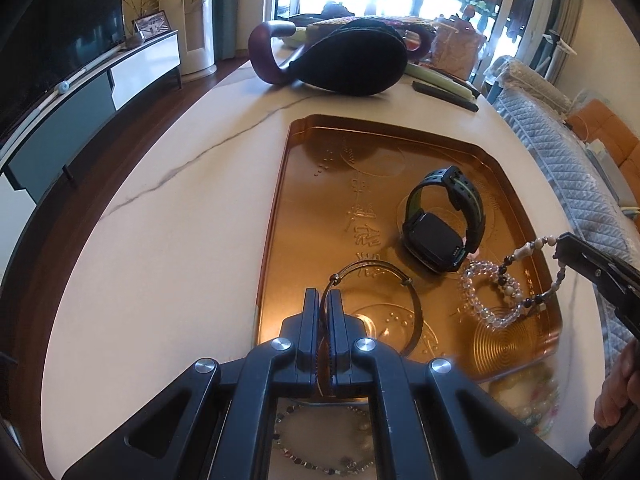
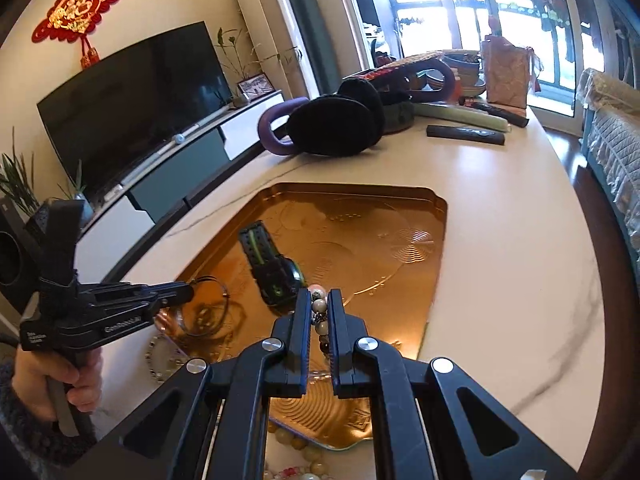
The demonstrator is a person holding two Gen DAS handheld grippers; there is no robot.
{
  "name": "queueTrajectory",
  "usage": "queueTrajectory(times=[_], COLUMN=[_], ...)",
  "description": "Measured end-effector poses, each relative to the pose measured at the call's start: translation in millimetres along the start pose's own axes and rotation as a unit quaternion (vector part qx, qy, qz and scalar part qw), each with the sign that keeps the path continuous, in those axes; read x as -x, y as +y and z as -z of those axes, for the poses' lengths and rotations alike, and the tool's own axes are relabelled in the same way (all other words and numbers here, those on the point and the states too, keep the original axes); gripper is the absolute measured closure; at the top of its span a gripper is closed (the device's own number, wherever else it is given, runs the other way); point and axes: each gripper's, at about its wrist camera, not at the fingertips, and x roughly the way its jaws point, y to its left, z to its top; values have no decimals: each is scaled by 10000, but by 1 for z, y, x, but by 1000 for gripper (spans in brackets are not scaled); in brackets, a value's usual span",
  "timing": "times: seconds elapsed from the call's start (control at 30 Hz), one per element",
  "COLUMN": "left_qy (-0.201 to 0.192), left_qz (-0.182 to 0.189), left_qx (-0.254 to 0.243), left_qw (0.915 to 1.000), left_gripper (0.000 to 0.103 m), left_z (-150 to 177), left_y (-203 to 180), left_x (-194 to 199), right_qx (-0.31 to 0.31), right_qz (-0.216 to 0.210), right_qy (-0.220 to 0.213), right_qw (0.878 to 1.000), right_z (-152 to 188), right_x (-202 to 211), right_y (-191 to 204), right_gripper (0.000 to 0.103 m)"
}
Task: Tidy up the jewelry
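The metal bangle (image 1: 376, 304), at the near edge of the gold tray (image 1: 304, 152), is clenched in the left gripper (image 1: 323, 300). The right gripper (image 2: 320, 312) pinches a beaded bracelet (image 1: 532, 272) hanging over the tray's right edge. That strand may snag the crystal bracelet (image 1: 484, 300) or smartwatch (image 1: 440, 224) and drag them off.

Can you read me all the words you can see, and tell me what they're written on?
Gold tray: raised Chinese characters run down its middle, too faint to read.
Left tongs: white lettering on the black body, perhaps starting "Gen", too blurred to read; a smaller white label near the handle is too small.
Red wall ornament: a gold character, unclear.
No other readable text.
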Motion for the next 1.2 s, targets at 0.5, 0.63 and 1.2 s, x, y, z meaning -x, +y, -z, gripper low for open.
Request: queueTrajectory(times=[0.5,0.63,1.2], left_qy=[-191,-506,-749], left_qz=[-220,-297,-193], left_qx=[-25,-194,-456], left_qw=[9996,9981,9960], left_gripper=[23,17,22], left_z=[11,19,76], left_y=[1,-3,0], left_x=[31,65,101], right_qx=[-251,-389,182], right_qz=[-3,87,154], right_qy=[14,-147,265], right_qw=[9997,9991,9994], right_z=[6,6,52], right_x=[0,25,63], right_y=[-17,-16,18], right_gripper=[41,36,80])
